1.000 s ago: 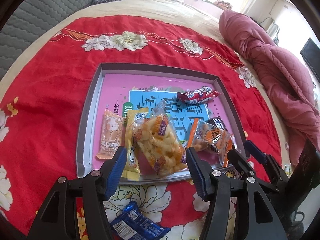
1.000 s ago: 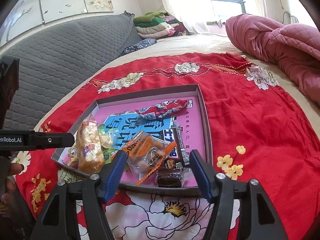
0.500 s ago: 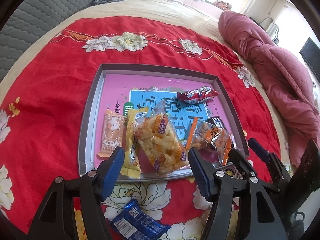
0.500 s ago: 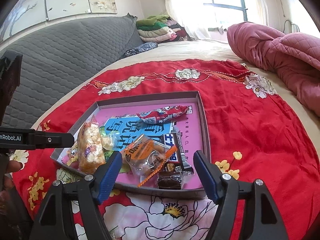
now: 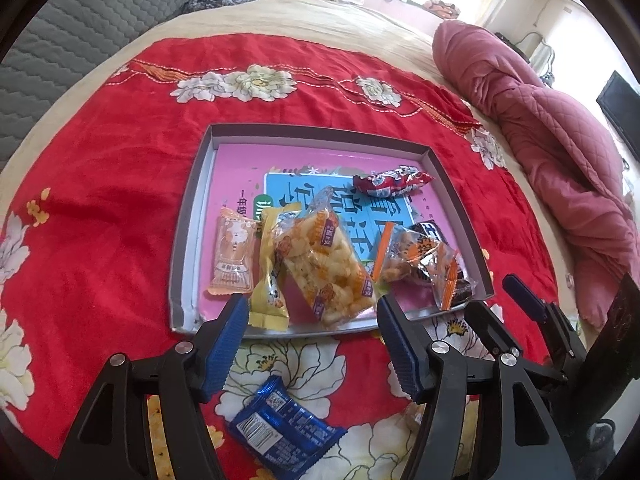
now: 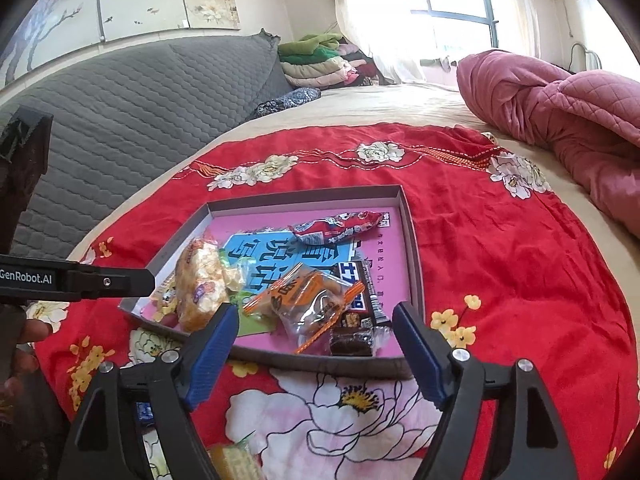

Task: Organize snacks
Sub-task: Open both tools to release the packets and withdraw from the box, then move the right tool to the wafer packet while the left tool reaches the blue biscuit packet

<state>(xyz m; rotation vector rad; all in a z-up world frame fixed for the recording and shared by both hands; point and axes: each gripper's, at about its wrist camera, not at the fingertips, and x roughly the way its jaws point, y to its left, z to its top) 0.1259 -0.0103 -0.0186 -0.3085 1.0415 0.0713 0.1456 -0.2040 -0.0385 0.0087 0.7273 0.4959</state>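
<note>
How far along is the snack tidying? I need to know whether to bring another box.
Mostly done: several packets already lie in the tray, among them the red packet and the big clear bag. Nothing is in hand: the left gripper is open and empty, and the right gripper is opening with nothing between its jaws. Left: the blue packet on the red cloth outside the tray.

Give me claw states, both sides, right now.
Left claw: open, holding nothing, hovering over the tray's near edge.
Right claw: open, jaws opening wider, nothing between them.
</note>
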